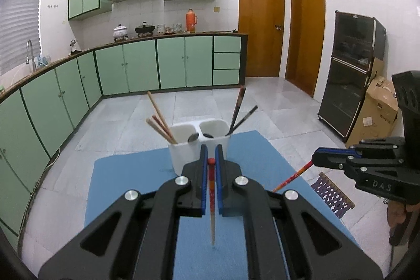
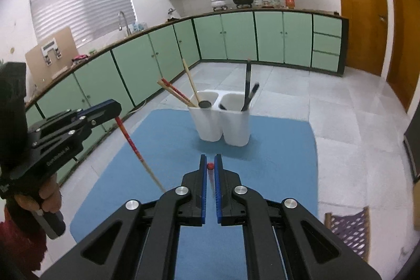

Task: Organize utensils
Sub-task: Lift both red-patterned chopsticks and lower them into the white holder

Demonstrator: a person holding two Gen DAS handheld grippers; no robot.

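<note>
Left tool (image 1: 211,151): I grip a red chopstick (image 1: 211,190), pale tip hanging.
Right tool (image 2: 210,160): I grip another chopstick (image 2: 210,166); only left view shows its length.
Holder (image 2: 223,120): far, on blue mat (image 2: 275,148).

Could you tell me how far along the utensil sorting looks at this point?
Mostly done: light chopsticks and a spoon stand in one compartment of the white holder, dark chopsticks in the other. In hand: the left gripper and right gripper each clamp one red chopstick. Left: dropping those two in; the blue mat shows nothing else.
</note>
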